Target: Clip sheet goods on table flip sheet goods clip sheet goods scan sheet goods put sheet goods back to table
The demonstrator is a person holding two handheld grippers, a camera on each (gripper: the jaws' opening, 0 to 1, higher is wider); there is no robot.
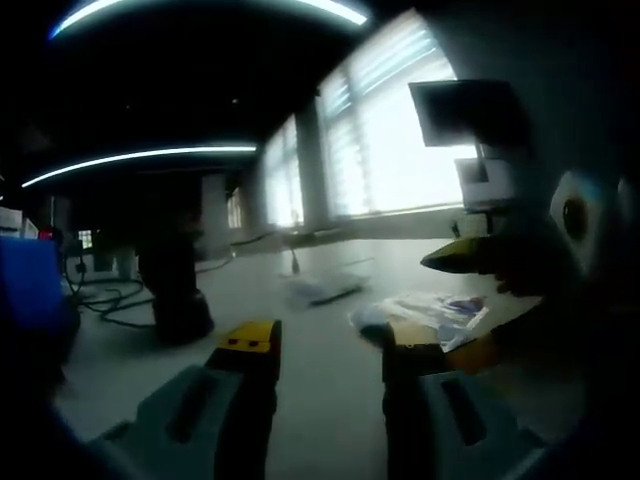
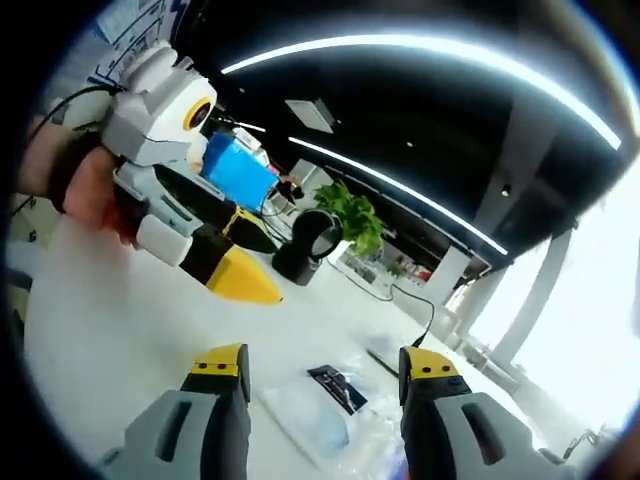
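Clear plastic sheet goods are seen flat on the white table, just ahead of the right gripper and between its yellow-tipped jaws, which are set wide apart with nothing held. In the left gripper view, the sheet goods are located ahead and to the right of the left gripper, whose jaws are likewise apart. The left gripper is seen raised above the table beyond the right gripper, beside a black round device.
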